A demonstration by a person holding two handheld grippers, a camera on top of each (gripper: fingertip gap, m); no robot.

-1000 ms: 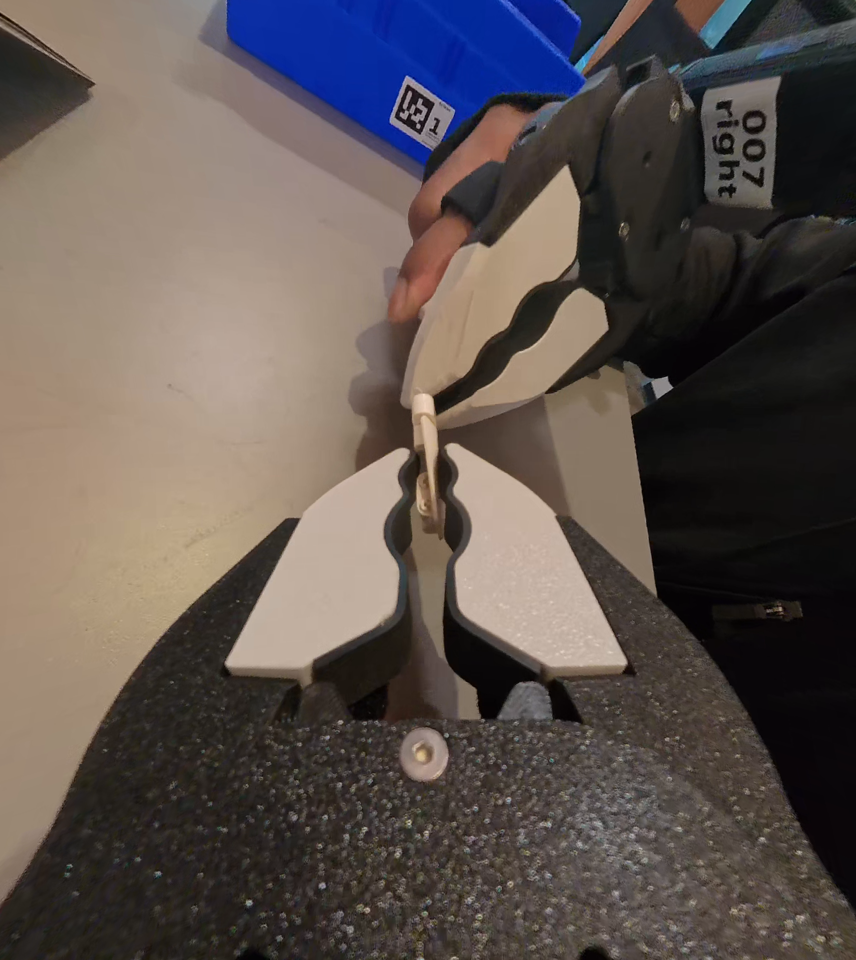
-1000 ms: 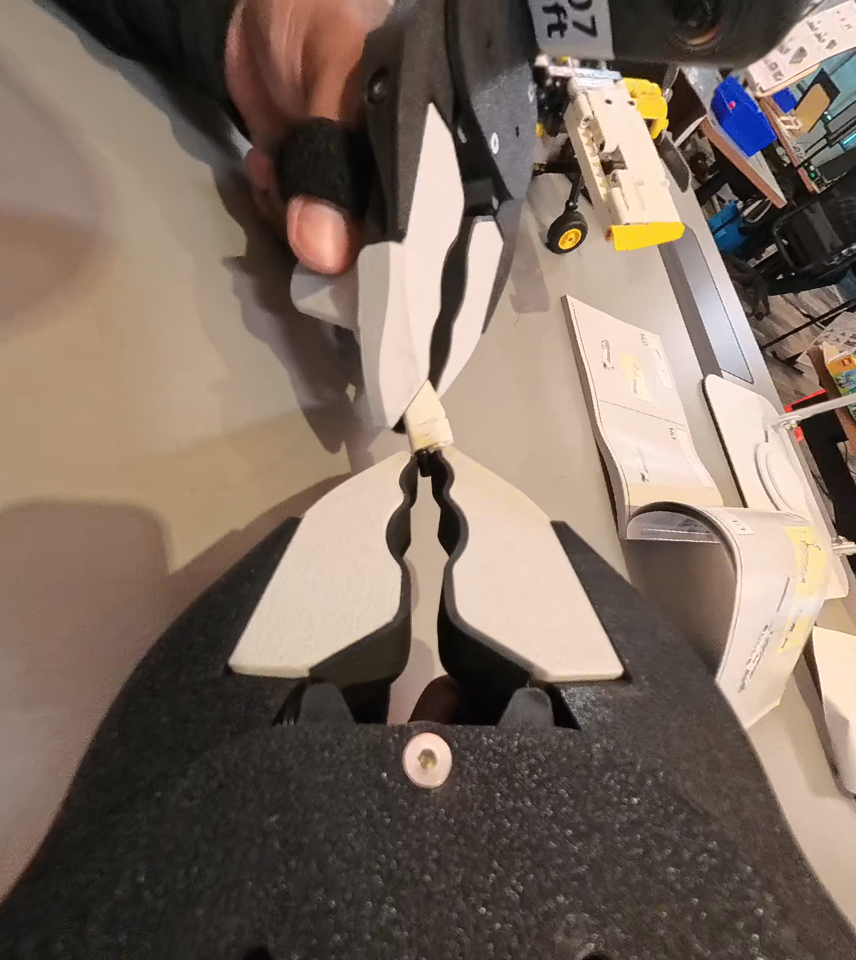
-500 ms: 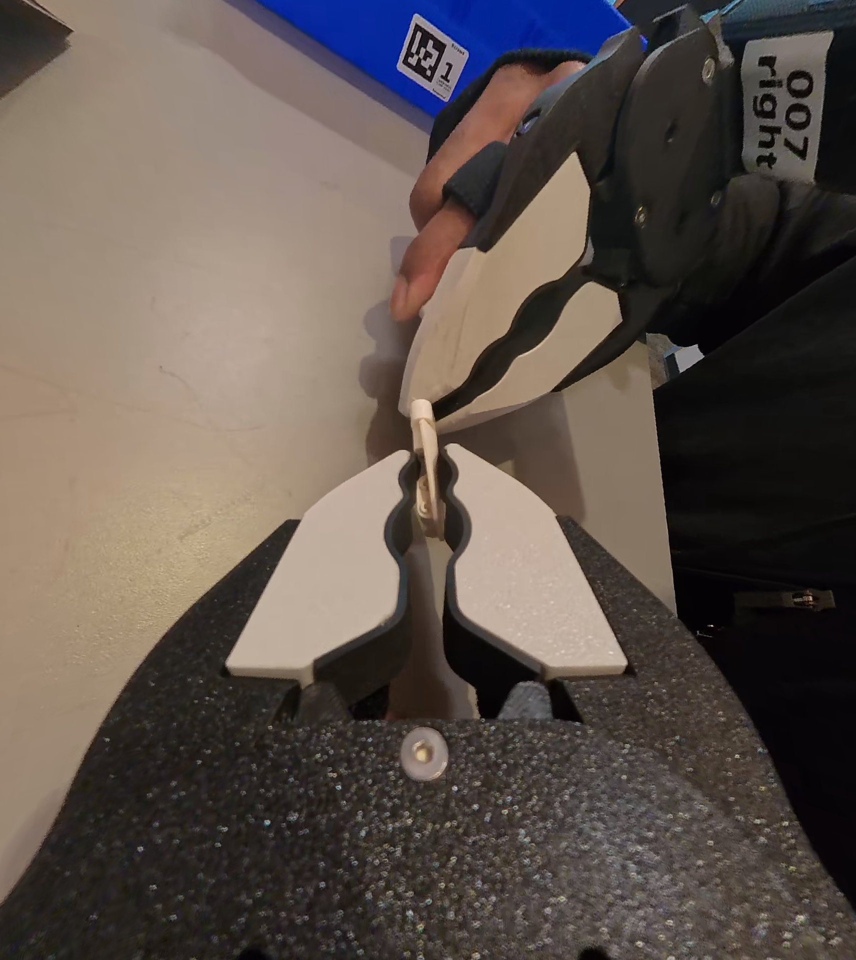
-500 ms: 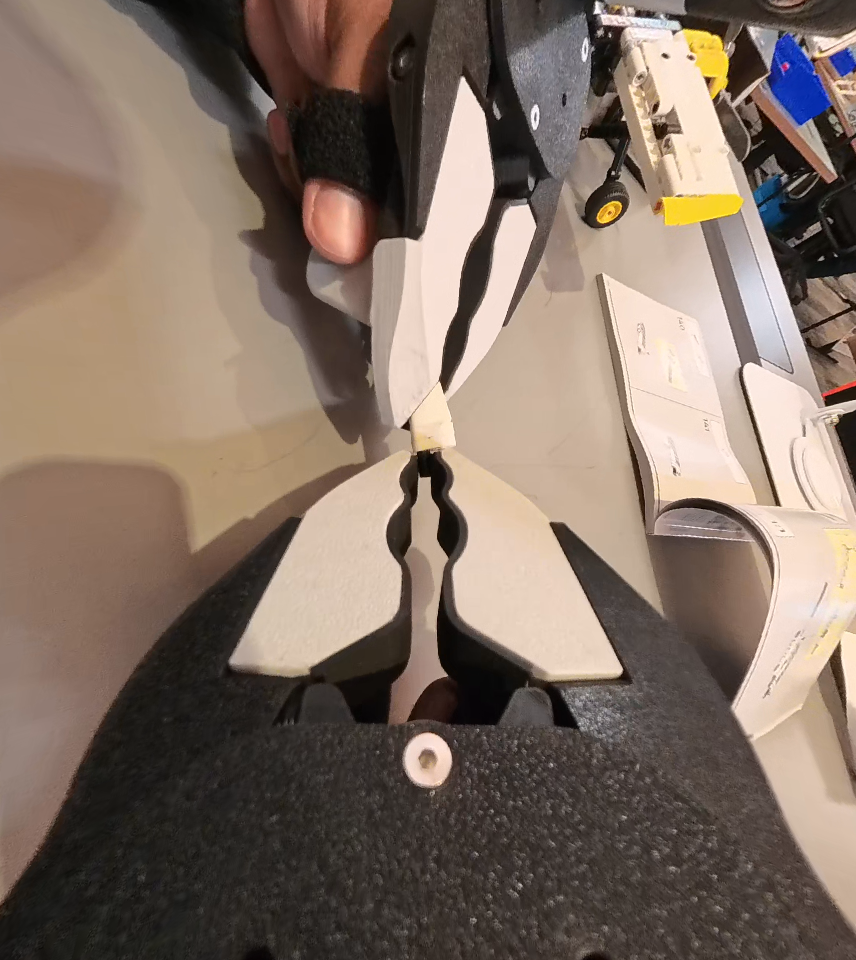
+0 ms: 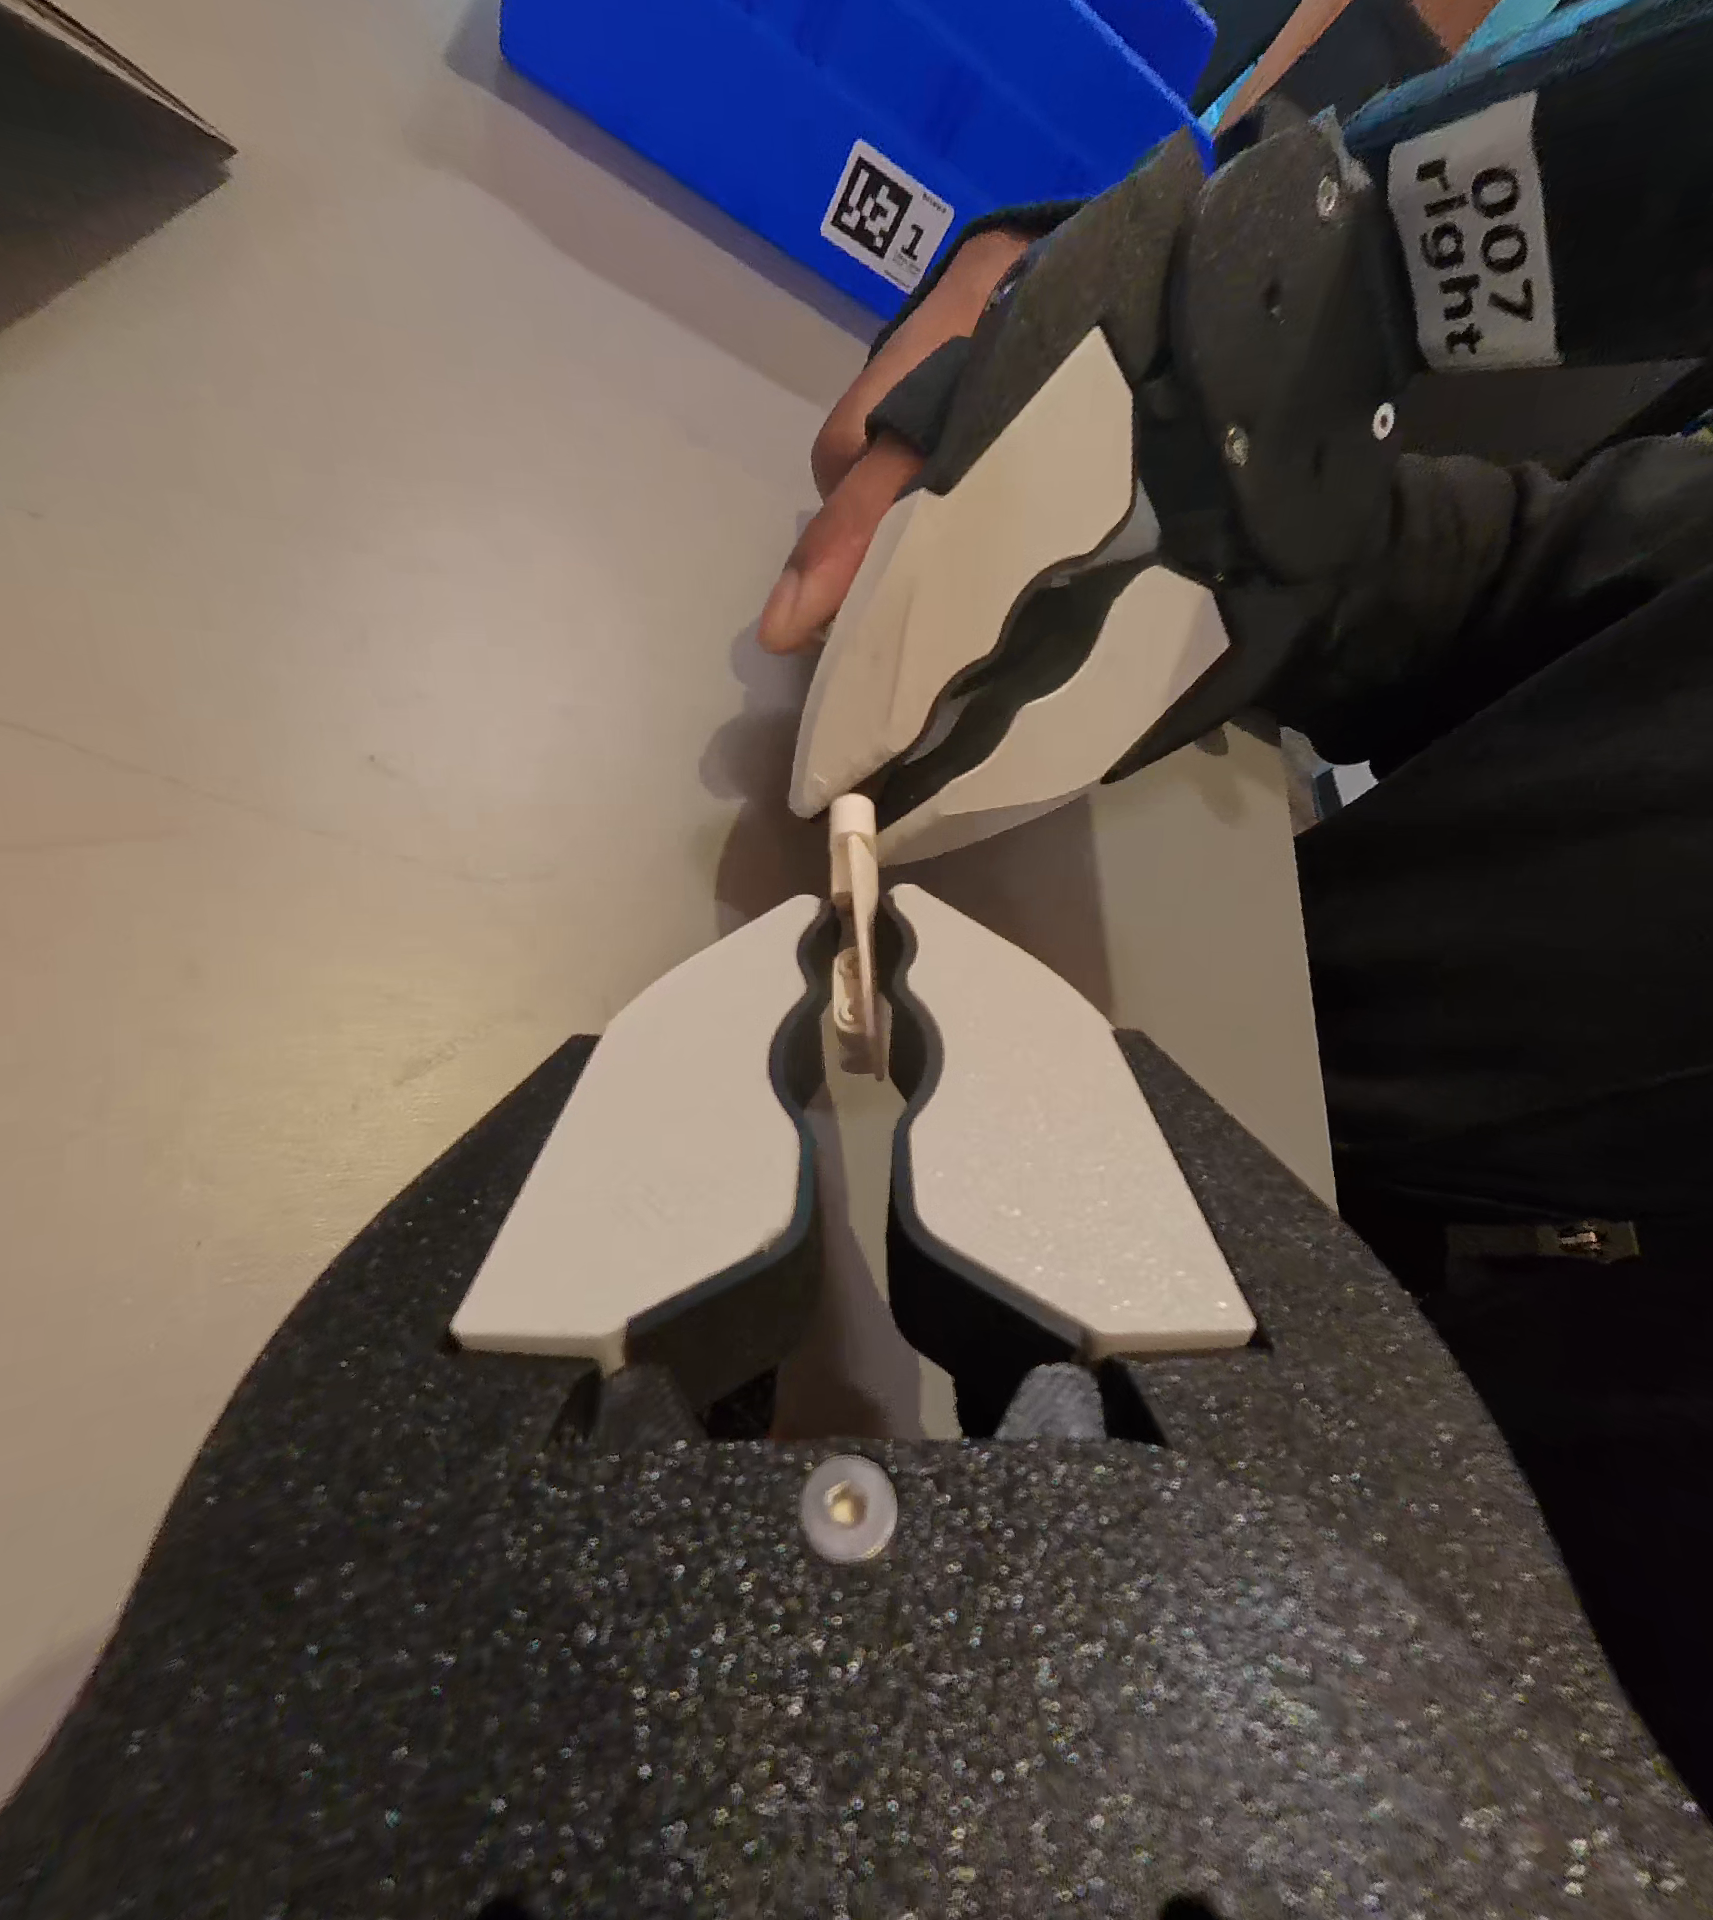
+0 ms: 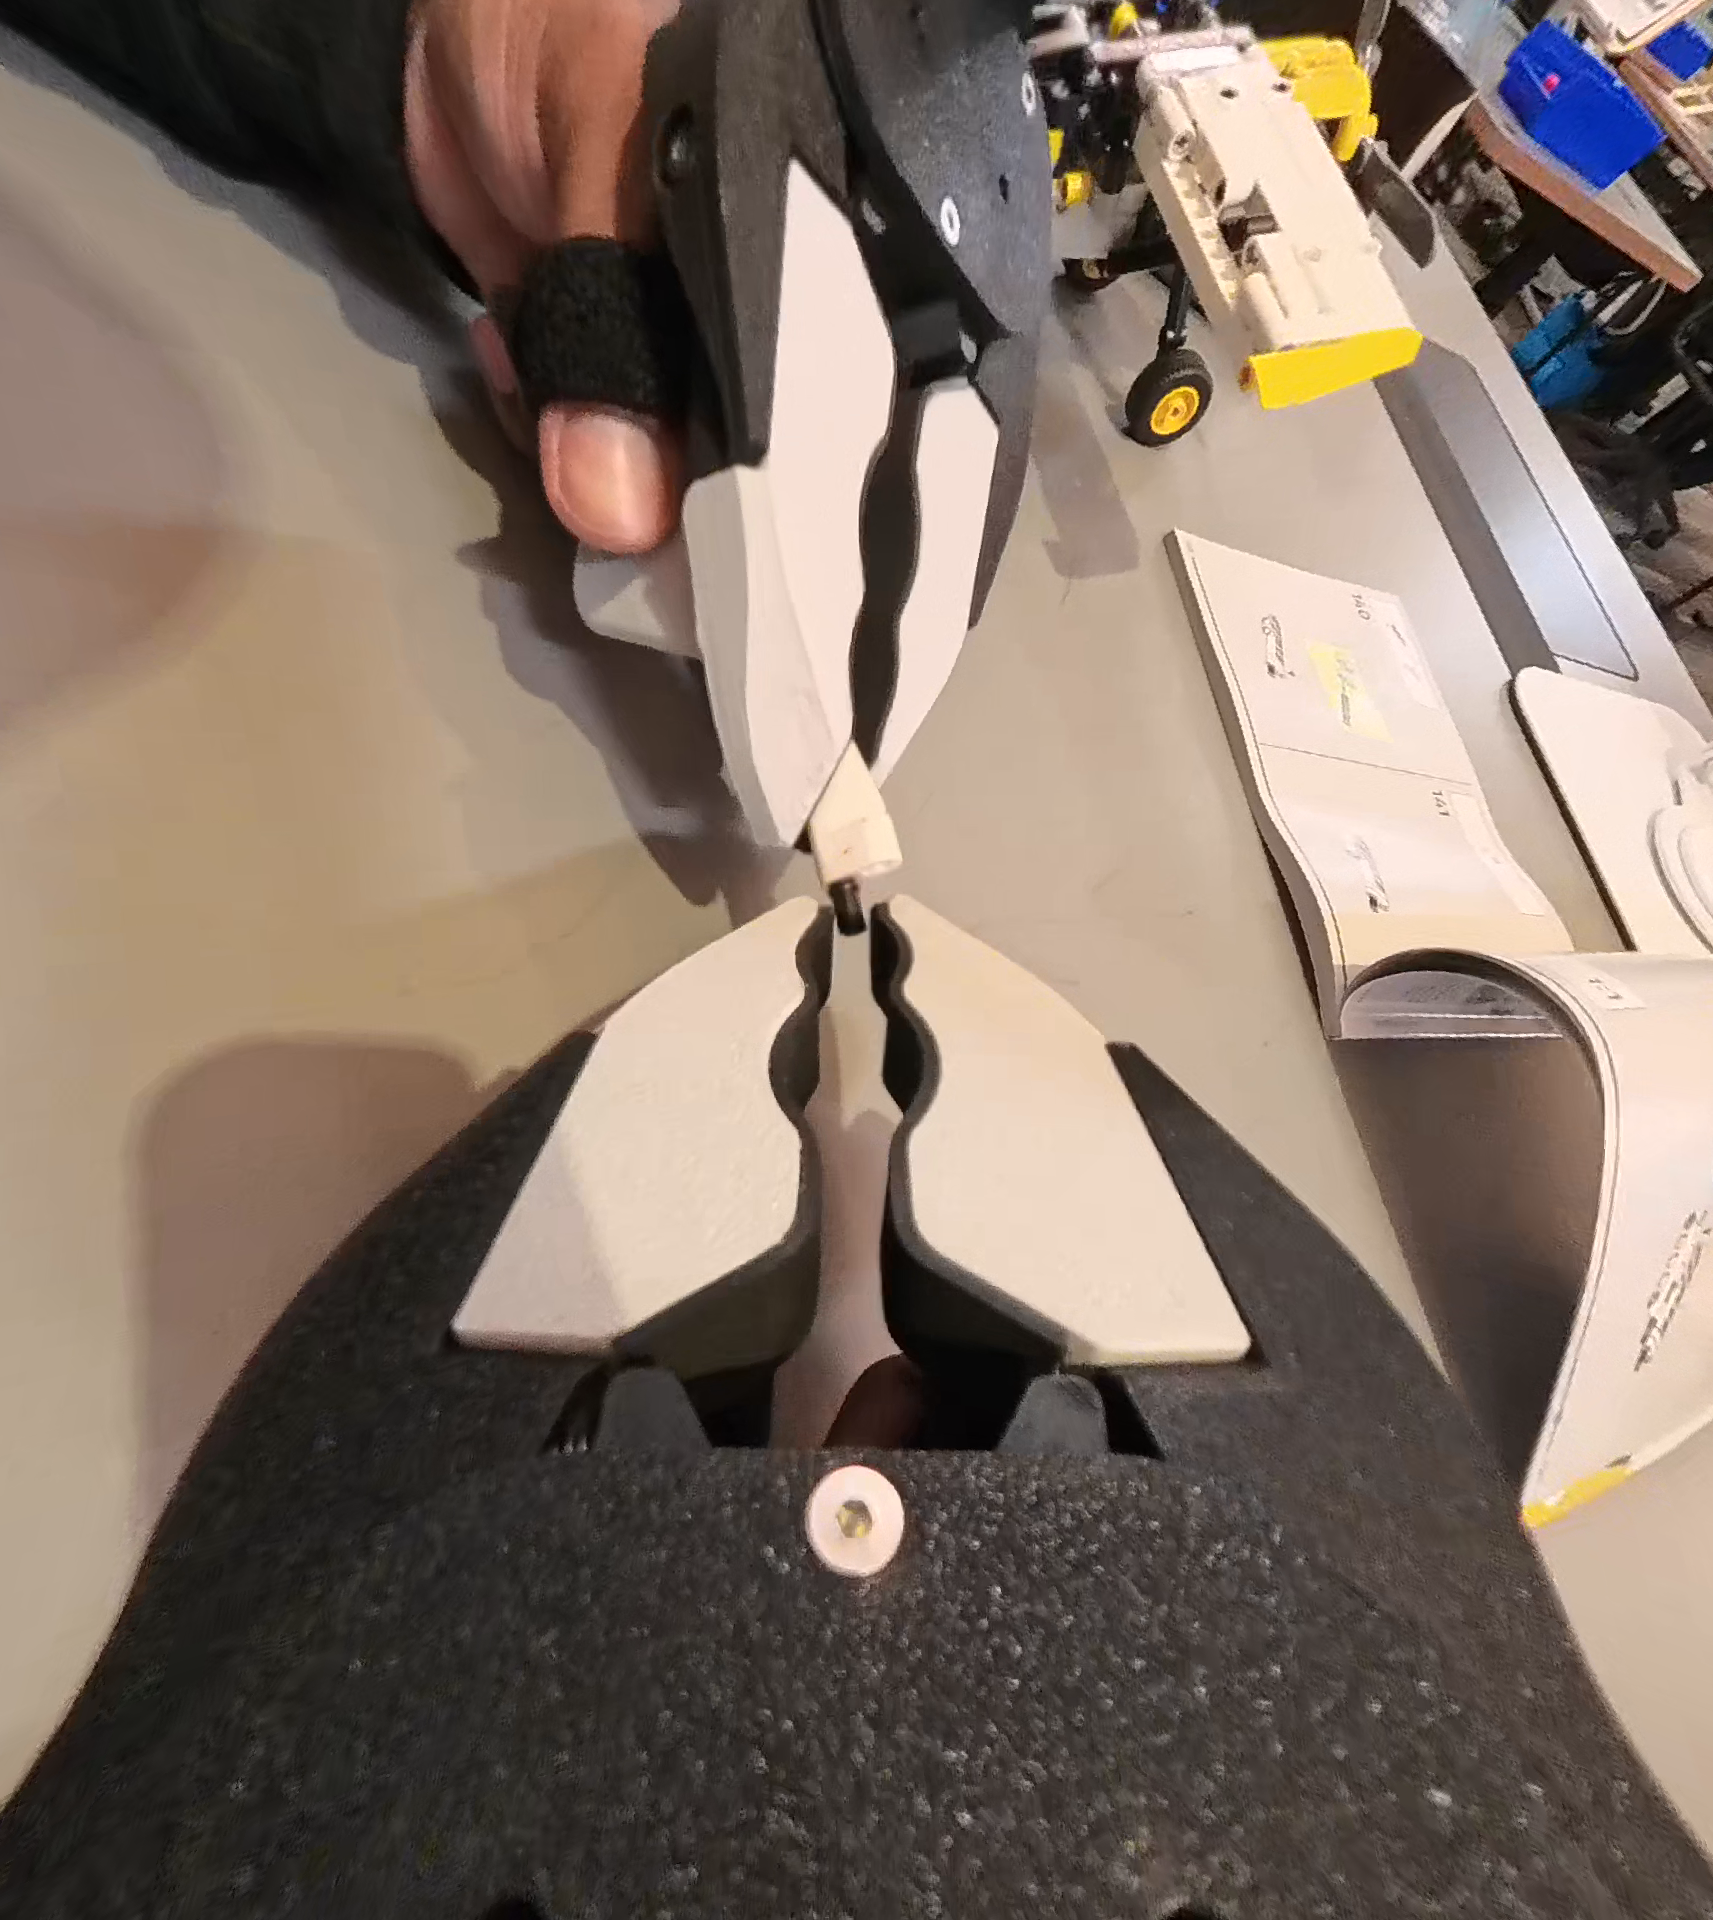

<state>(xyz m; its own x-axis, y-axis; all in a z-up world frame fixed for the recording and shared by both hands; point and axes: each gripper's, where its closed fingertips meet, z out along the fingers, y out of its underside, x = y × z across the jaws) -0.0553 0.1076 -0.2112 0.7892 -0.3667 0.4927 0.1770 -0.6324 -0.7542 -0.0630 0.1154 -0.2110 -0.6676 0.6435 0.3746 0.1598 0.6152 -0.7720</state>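
Observation:
My left gripper is shut on a small flat white brick piece, held edge-on above the table. The piece's far end reaches the tips of my right gripper. In the right wrist view the white piece sticks out of the left gripper, and a short black pin sits in its end. The pin stands between the fingertips of my right gripper, whose jaws are slightly apart, with a gap beside the pin, so they do not press on it.
A blue bin with a coded tag stands at the back of the beige table. An open instruction booklet lies to the right, and a white and yellow brick-built vehicle stands behind it. A dark box is at the far left. My two grippers' fingertips are within a few centimetres of each other.
My right gripper's jaws, shut on the black pin before, have parted a little and let it go. The pin stays in the white piece, which my left gripper still holds.

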